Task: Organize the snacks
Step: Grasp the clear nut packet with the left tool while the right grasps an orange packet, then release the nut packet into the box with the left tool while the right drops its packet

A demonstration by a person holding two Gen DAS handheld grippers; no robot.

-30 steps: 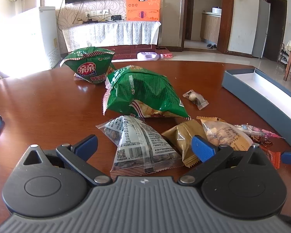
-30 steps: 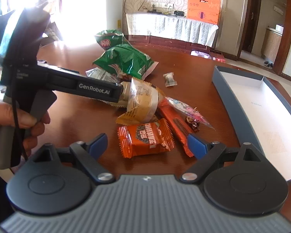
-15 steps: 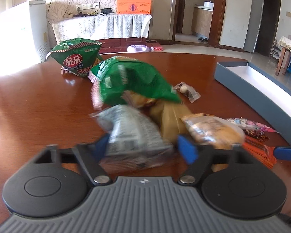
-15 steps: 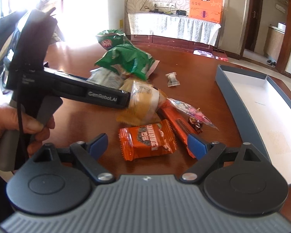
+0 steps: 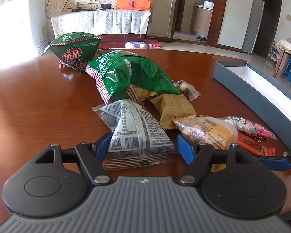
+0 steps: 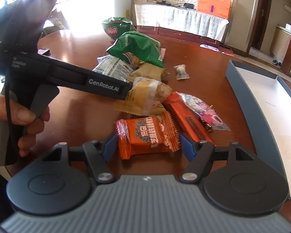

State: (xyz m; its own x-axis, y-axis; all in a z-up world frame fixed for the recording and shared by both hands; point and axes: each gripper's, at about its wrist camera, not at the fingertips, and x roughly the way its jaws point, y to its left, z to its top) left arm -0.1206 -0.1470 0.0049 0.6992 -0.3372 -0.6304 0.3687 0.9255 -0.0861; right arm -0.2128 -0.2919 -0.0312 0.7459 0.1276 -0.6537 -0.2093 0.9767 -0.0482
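Living rm, snacks heaped mid-way on a round wood table (image 5: 38, 104), blue-walled tray (image 6: 240, 89) at the right edge, looks empty. Step in hand: 2 pickups at once. Left gripper (image 5: 143, 149) sits partly open around the clear seed packet (image 5: 139, 132); pads at its edges, real grip can't tell. Right gripper (image 6: 148, 145) is closing on the orange packet (image 6: 147, 134), not clamped yet. Next, I'd say: firm both grips, lift clear of the pile, swing right to tray.
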